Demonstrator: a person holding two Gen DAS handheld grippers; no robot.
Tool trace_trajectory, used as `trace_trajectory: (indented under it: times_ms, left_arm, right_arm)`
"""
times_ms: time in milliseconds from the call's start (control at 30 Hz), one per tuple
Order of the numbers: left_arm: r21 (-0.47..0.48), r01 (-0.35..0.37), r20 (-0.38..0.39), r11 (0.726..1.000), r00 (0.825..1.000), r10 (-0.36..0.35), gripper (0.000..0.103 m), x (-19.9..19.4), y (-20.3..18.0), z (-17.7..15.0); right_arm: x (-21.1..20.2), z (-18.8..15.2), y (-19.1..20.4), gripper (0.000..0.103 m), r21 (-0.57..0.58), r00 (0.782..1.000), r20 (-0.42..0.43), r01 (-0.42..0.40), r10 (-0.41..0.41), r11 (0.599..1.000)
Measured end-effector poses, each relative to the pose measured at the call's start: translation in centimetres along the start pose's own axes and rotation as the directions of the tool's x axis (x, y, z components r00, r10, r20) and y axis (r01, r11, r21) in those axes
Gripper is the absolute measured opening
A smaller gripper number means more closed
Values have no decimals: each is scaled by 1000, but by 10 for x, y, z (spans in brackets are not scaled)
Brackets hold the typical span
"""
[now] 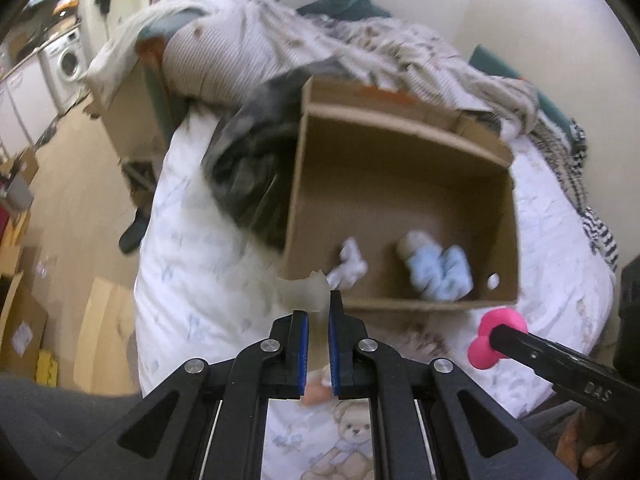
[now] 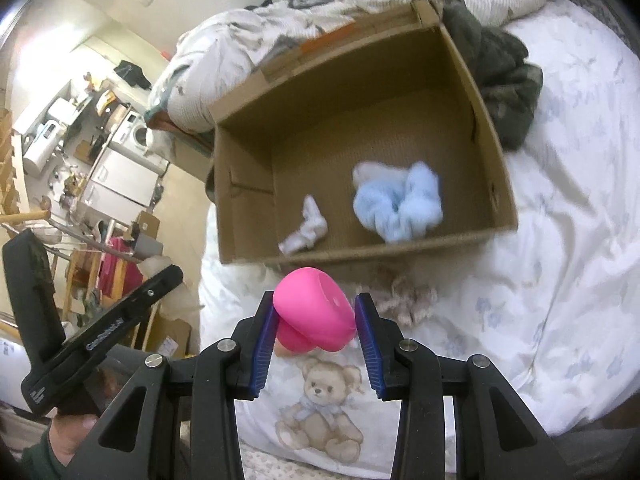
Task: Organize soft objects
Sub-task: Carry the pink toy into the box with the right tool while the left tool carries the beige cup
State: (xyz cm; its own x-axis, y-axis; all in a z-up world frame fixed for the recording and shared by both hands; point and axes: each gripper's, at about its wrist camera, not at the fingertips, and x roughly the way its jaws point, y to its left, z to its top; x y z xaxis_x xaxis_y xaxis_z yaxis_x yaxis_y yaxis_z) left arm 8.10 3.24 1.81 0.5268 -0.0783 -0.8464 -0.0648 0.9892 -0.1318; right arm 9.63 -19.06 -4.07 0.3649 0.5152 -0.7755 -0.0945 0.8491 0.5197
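An open cardboard box (image 1: 400, 184) (image 2: 492, 184) lies on the white bed. Inside it are a small white sock-like piece (image 1: 350, 266) (image 2: 306, 226) and a fluffy light blue bundle (image 1: 438, 270) (image 2: 400, 204). In front of the box's near wall, my left gripper (image 1: 318, 308) (image 2: 172, 272) is shut on a pale translucent soft piece (image 1: 302, 294) that sticks out past its tips. To its right, my right gripper (image 2: 316, 298) (image 1: 504, 336) is shut on a pink rubbery piece (image 2: 316, 312) (image 1: 490, 340), also just short of the box.
A dark mottled garment (image 1: 248, 172) (image 2: 504, 80) lies against one side of the box. Crumpled bedding (image 1: 280, 40) is piled behind it. A beige knitted scrap (image 2: 408, 300) lies on the teddy-print cover (image 2: 320, 404). The bed edge drops to a floor with flat cardboard (image 1: 104, 332).
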Motion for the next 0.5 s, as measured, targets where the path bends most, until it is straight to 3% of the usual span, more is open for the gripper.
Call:
trace_trajectory:
  times_ms: [167,500]
  left_arm:
    - [61,7,50,998,999,-10,8,-10,-13,28]
    - [84,-13,49,996,999,9,8,20,-20,59]
  right_arm:
    - [-10,24,-1,41,-33,999,30,26,-25,999]
    - [-8,59,-32,41,-10,992,69,105,-104,994]
